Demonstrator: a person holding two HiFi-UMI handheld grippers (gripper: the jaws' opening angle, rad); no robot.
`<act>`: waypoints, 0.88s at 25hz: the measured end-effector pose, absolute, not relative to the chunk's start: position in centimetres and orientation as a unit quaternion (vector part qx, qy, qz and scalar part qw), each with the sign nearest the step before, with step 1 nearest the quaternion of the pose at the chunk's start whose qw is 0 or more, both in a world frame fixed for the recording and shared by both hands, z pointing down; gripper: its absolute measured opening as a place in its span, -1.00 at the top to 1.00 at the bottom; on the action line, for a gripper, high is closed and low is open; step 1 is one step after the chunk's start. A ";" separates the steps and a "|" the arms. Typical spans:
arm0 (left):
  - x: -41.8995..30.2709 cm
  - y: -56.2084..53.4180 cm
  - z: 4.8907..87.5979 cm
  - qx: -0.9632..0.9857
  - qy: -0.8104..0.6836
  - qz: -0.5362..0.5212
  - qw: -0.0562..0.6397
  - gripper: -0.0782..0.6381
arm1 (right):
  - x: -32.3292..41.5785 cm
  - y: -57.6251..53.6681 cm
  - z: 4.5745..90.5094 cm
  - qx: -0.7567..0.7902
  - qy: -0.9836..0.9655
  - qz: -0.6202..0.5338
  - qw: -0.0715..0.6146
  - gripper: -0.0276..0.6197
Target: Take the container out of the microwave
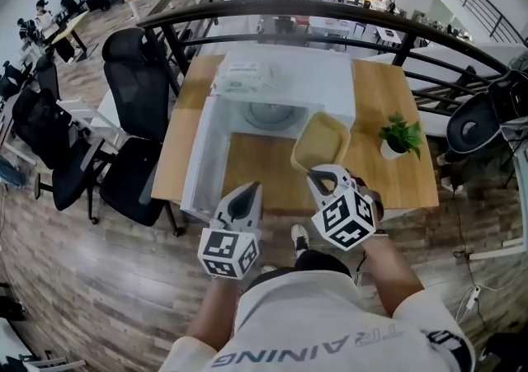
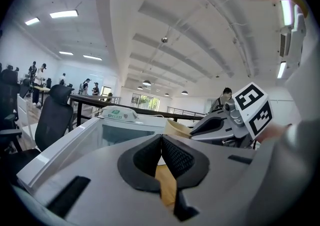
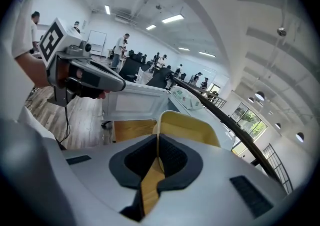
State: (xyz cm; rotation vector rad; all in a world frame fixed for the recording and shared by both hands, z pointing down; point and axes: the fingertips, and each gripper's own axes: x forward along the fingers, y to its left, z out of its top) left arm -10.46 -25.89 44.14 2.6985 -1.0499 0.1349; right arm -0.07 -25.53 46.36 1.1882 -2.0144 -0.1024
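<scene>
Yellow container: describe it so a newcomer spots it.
On the wooden table sits a white microwave, door open. In front of its cavity, the right gripper pinches the rim of the yellow container. It is a shallow, empty tub, the only yellow thing, left of the potted plant.

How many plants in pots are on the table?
1. The potted plant stands near the wooden table's right edge, to the right of the yellow container. The microwave might hide another behind it.
</scene>
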 end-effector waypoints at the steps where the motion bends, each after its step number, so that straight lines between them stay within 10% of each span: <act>1: -10.3 -25.8 44.0 0.925 -0.358 0.046 0.120 0.69 | 0.2 -25.4 46.2 0.470 -0.791 -0.041 0.390 0.81; 22: -11.3 -26.3 44.8 0.921 -0.365 0.059 0.118 0.69 | -0.6 -25.9 45.9 0.468 -0.791 -0.045 0.391 0.81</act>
